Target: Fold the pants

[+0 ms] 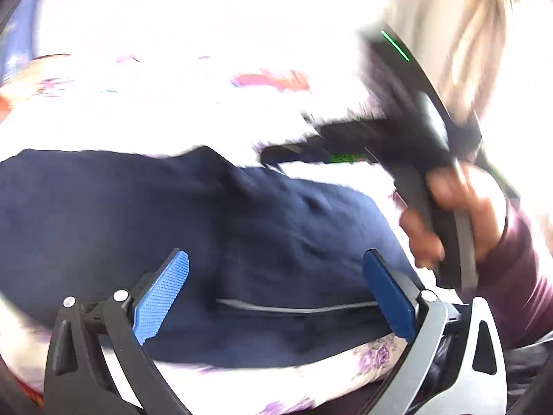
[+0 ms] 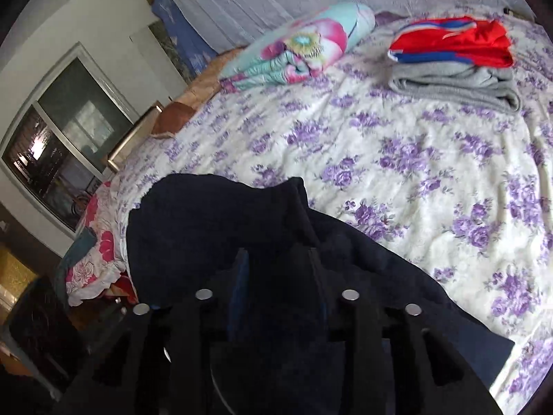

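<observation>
We hold our left gripper (image 1: 274,290) wide open over the pants (image 1: 138,214), ready to grab. Our right gripper (image 2: 278,259) pinches them up to fold.

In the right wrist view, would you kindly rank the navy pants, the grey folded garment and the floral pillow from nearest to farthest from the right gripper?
1. Navy pants: bunched at the right gripper, over its fingers.
2. Grey folded garment: far right, under a red top.
3. Floral pillow: far left of centre; too close to the grey garment to call.
</observation>
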{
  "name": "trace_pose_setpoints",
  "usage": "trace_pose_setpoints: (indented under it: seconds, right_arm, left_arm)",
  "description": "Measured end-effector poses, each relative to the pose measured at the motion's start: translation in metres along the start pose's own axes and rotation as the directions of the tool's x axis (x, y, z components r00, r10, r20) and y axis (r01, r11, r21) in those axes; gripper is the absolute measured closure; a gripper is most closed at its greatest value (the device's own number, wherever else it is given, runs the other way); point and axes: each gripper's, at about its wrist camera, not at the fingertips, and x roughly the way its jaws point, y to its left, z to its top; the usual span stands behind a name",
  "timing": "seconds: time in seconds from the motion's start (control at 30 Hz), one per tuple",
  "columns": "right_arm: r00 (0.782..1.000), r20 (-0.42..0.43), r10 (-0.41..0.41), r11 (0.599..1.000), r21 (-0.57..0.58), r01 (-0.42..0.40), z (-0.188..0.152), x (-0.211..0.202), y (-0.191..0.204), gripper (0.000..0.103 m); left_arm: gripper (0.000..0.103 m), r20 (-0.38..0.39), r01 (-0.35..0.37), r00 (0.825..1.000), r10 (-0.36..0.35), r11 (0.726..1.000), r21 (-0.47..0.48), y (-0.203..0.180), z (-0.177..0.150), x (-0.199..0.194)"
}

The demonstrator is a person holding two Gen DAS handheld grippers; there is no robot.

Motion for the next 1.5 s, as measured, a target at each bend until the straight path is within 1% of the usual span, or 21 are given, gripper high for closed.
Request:
trace_pose_setpoints:
  seconds: [0.07, 0.1, 0.13, 0.2, 0.27, 0.3, 0.33, 0.4, 0.5, 0.67, 0.77, 0.83, 0.87, 0.9, 0.93, 1.0, 1.07, 1.2, 1.3, 1.4, 1.5]
  right_arm:
    - [0.999, 0.044, 0.001, 1.000, -0.027, 0.000, -0.015, -0.018, 0.007, 0.056]
    - [0.998, 0.055, 0.003, 0.999, -0.036, -0.001, -0.024, -0.024, 0.010, 0.056]
    - [0.998, 0.068, 0.013, 0.999, -0.036, -0.010, -0.034, -0.029, 0.012, 0.056]
    - [0.996, 0.081, 0.045, 0.999, -0.003, -0.045, -0.047, -0.033, 0.011, 0.048]
    - [0.990, 0.110, 0.085, 0.994, 0.052, -0.091, -0.059, -0.036, 0.011, 0.020]
    - [0.986, 0.123, 0.110, 0.990, 0.076, -0.120, -0.064, -0.037, 0.012, 0.013]
    - [0.982, 0.133, 0.132, 0.985, 0.090, -0.144, -0.068, -0.037, 0.015, 0.005]
    - [0.974, 0.138, 0.177, 0.977, 0.092, -0.191, -0.074, -0.036, 0.023, 0.004]
    - [0.978, 0.107, 0.177, 0.980, 0.069, -0.185, -0.079, -0.034, 0.035, 0.004]
    - [0.978, 0.146, 0.150, 0.974, 0.149, -0.171, -0.092, -0.042, 0.023, 0.004]
    - [0.960, 0.155, 0.234, 0.931, 0.248, -0.267, -0.100, -0.043, 0.000, 0.004]
    - [0.956, 0.176, 0.237, 0.913, 0.296, -0.281, -0.107, -0.049, -0.012, 0.007]
    - [0.958, 0.190, 0.214, 0.915, 0.304, -0.264, -0.110, -0.054, -0.017, 0.009]
    - [0.960, 0.204, 0.192, 0.920, 0.304, -0.248, -0.113, -0.060, -0.020, 0.009]
    - [0.963, 0.219, 0.155, 0.928, 0.301, -0.218, -0.116, -0.067, -0.023, 0.009]
    - [0.965, 0.244, 0.095, 0.940, 0.298, -0.167, -0.121, -0.079, -0.029, 0.009]
    - [0.964, 0.259, 0.067, 0.939, 0.310, -0.148, -0.124, -0.089, -0.035, 0.009]
    - [0.948, 0.317, -0.028, 0.941, 0.328, -0.082, -0.127, -0.116, -0.050, 0.009]
    - [0.926, 0.363, -0.103, 0.937, 0.348, -0.032, -0.129, -0.143, -0.062, 0.009]
    - [0.903, 0.394, -0.173, 0.930, 0.368, 0.018, -0.131, -0.165, -0.070, 0.009]
    - [0.918, 0.363, -0.159, 0.926, 0.378, 0.010, -0.132, -0.163, -0.081, 0.007]
  left_arm:
    - [0.005, 0.061, -0.017, 0.998, 0.027, 0.986, -0.165, 0.051, 0.005, -0.036]
    - [0.005, 0.067, -0.022, 0.997, 0.043, 0.960, -0.278, 0.083, 0.004, -0.049]
    - [0.005, 0.064, -0.016, 0.997, 0.044, 0.924, -0.383, 0.114, 0.002, -0.057]
    - [0.005, 0.054, 0.008, 0.998, 0.028, 0.820, -0.572, 0.177, -0.010, -0.065]
    - [0.005, 0.050, 0.036, 0.999, -0.002, 0.715, -0.698, 0.220, -0.023, -0.059]
    - [0.005, 0.065, 0.079, 0.997, -0.046, 0.679, -0.730, 0.234, -0.028, -0.053]
    - [0.005, 0.092, 0.109, 0.994, -0.060, 0.662, -0.741, 0.238, -0.028, -0.052]
    - [0.005, 0.082, 0.091, 0.996, -0.046, 0.685, -0.723, 0.237, -0.014, -0.046]
    - [0.005, 0.062, 0.061, 0.998, -0.022, 0.656, -0.753, 0.239, -0.008, -0.040]
    - [0.005, 0.016, -0.022, 0.999, 0.052, 0.656, -0.755, 0.254, 0.002, -0.031]
    - [0.005, -0.013, -0.071, 0.996, 0.092, 0.667, -0.742, 0.258, 0.014, -0.018]
    - [0.009, 0.024, -0.052, 0.994, 0.102, 0.678, -0.733, 0.254, 0.014, -0.019]
    - [0.018, 0.042, -0.044, 0.993, 0.109, 0.684, -0.729, 0.251, 0.012, -0.022]
    - [0.046, 0.046, -0.040, 0.994, 0.104, 0.694, -0.719, 0.247, 0.011, -0.023]
    - [0.060, 0.046, -0.043, 0.993, 0.107, 0.706, -0.707, 0.245, 0.011, -0.025]
    - [0.069, 0.055, -0.086, 0.985, 0.161, 0.751, -0.655, 0.233, 0.017, -0.030]
    - [0.070, 0.070, -0.120, 0.978, 0.198, 0.799, -0.589, 0.213, 0.025, -0.038]
    - [0.072, 0.136, -0.165, 0.965, 0.224, 0.922, -0.351, 0.138, 0.058, -0.053]
    - [0.073, 0.164, -0.119, 0.977, 0.136, 0.987, -0.109, 0.056, 0.075, -0.055]
    - [0.072, 0.092, -0.028, 0.996, 0.017, 0.992, 0.122, -0.025, 0.063, -0.037]
    - [0.070, -0.106, 0.088, 0.993, -0.060, 0.954, 0.287, -0.076, 0.025, 0.011]
